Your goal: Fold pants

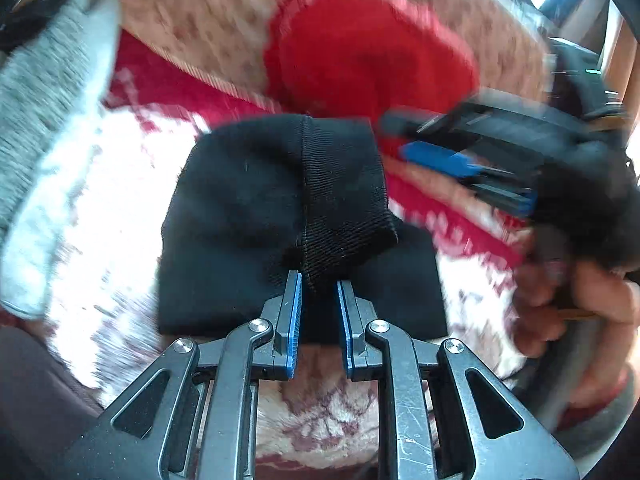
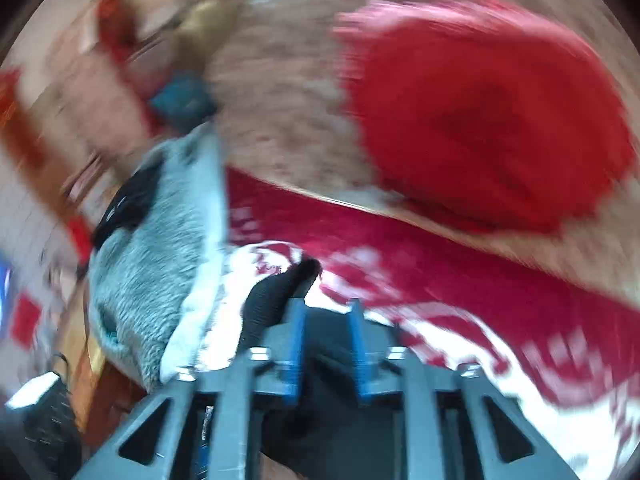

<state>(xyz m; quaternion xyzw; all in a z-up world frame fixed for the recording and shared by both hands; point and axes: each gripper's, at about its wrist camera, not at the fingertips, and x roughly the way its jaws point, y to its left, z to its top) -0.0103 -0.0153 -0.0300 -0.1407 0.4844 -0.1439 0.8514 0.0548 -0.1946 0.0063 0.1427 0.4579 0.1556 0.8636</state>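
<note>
The left hand-held gripper (image 1: 318,280) has its blue-padded jaws drawn narrow and clamped on a pinch of the black pants (image 1: 280,208), at the ribbed band where the fabric bunches between the pads. The pants form a compact folded bundle that rests on a white and red patterned blanket (image 1: 100,208), directly ahead of the left fingers. In the right wrist view, the right hand-held gripper (image 2: 326,312) stands with its jaws partly apart; black fabric (image 2: 276,292) lies at and just beyond its left finger, but motion blur prevents a reading of whether the pads press on it. In the left wrist view, the right hand-held gripper (image 1: 452,152) appears to the right of the pants, blurred, with the person's hand (image 1: 576,308) behind it. A grey knitted garment (image 1: 44,92) lies at the left of the blanket. Farther back, a red round shape (image 1: 372,64) sits on a beige patterned surface (image 1: 200,20).
</note>
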